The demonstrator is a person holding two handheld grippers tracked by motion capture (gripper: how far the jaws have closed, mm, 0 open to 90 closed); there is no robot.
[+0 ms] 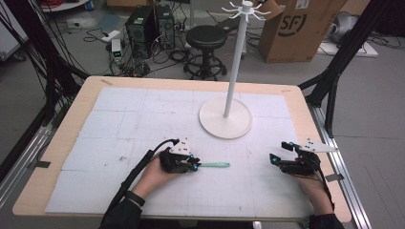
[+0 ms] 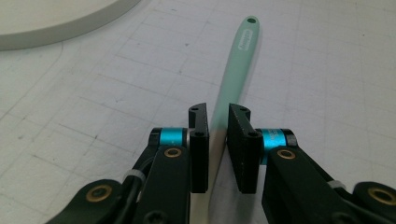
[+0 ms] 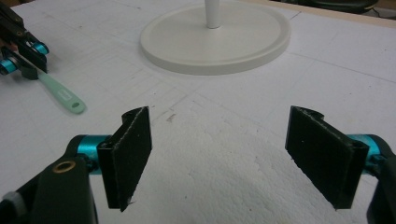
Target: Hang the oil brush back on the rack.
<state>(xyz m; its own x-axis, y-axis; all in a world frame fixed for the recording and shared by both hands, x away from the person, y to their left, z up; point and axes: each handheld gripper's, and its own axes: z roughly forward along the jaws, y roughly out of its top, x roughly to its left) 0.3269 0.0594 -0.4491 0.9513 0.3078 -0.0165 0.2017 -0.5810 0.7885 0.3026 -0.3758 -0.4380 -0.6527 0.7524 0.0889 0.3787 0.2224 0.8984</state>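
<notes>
The mint-green spatula (image 1: 214, 165) is lying flat on the bench (image 1: 143, 119), and its long axis is laid along the line from nine to three o'clock in the high view. Its working end is taken between the left tongs (image 1: 195, 165), whose jaws are closed on it; the handle is left free and is pointed toward three o'clock, with the hanging hole at the far tip. In the left gripper view, the spatula (image 2: 233, 74) is seen running straight away from the left tongs (image 2: 218, 135) toward twelve o'clock, in line with the jaws, so the grip is judged to be lengthwise.

The right tongs (image 1: 282, 153) are held wide open with nothing between them, well apart from the handle tip, which lies toward nine o'clock of them. In the right gripper view the spatula (image 3: 60, 95) is found at ten o'clock of the right tongs (image 3: 219, 154).

The white stand (image 1: 225, 118) is set at about one o'clock from the spatula. A lift by the left hand is judged likely, as it alone is on the piece.
</notes>
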